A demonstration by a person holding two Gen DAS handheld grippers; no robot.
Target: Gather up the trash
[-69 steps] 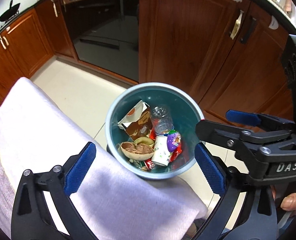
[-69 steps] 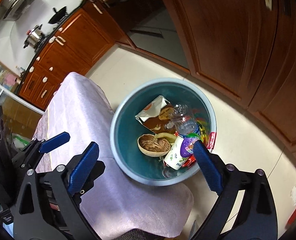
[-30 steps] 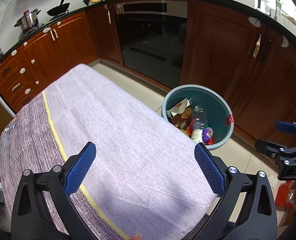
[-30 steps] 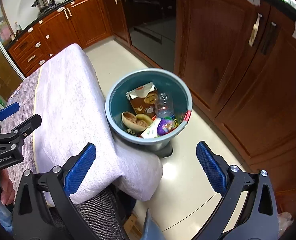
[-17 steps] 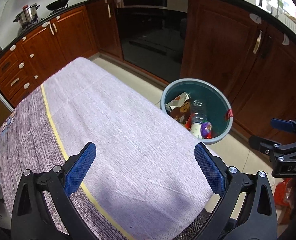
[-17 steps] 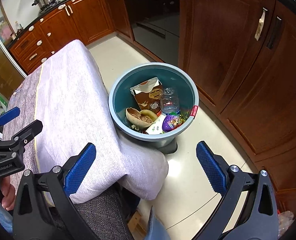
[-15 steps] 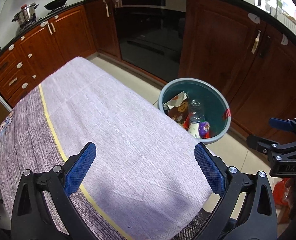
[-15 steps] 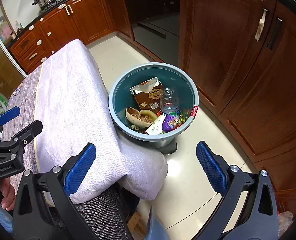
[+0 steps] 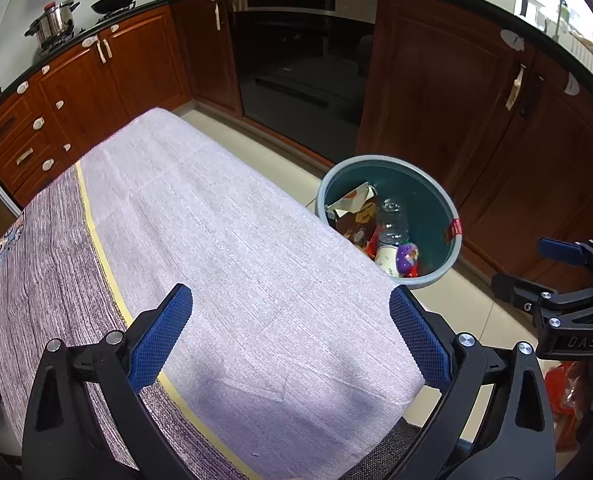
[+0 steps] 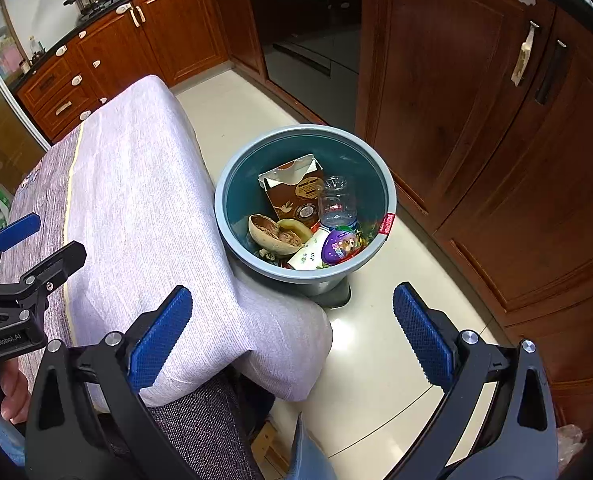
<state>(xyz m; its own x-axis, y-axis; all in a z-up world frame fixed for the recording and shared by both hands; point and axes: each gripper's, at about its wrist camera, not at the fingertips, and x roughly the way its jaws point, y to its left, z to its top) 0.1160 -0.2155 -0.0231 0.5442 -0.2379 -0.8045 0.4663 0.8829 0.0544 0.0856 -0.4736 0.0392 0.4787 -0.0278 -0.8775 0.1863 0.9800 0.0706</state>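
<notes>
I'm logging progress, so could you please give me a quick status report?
Left gripper open, empty. Right gripper open, empty. Trash sits in bin; tablecloth bare. Nothing in the way.

L gripper & R gripper: jaws wide, empty.

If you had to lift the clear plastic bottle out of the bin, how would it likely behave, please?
The clear plastic bottle looks empty, so probably light. Its thin walls may buckle under the jaws. Round and smooth, it could slip or roll against the brown carton.

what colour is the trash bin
The trash bin has a grey-blue rim and a teal inside; the right wrist view shows it best.
</notes>
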